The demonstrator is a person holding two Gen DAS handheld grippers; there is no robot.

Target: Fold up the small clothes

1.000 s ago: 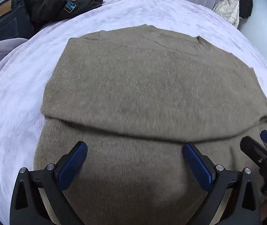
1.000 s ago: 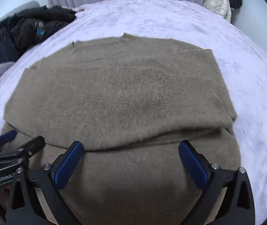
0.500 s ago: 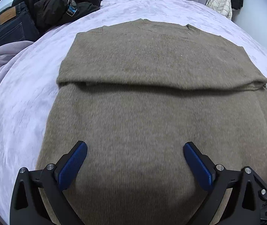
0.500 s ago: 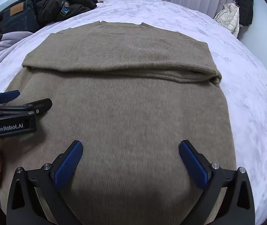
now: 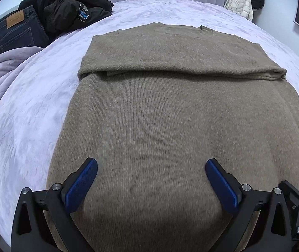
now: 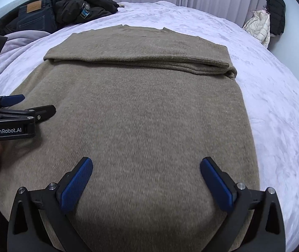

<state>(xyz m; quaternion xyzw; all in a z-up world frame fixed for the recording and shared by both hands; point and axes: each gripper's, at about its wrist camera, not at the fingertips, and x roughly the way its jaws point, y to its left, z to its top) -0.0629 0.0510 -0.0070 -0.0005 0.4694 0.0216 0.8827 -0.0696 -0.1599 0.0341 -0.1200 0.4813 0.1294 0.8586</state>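
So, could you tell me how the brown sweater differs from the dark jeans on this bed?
The brown sweater lies spread flat mid-bed with a folded layer across its far part; the dark jeans sit bunched in the far left corner beside a black jacket. The sweater is fuzzy knit, the jeans denim with a tan patch. Both rest on the lilac bedspread.

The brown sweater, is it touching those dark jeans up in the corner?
Apart. The left wrist view shows the sweater and the jeans with a wide band of lilac bedcover between them.
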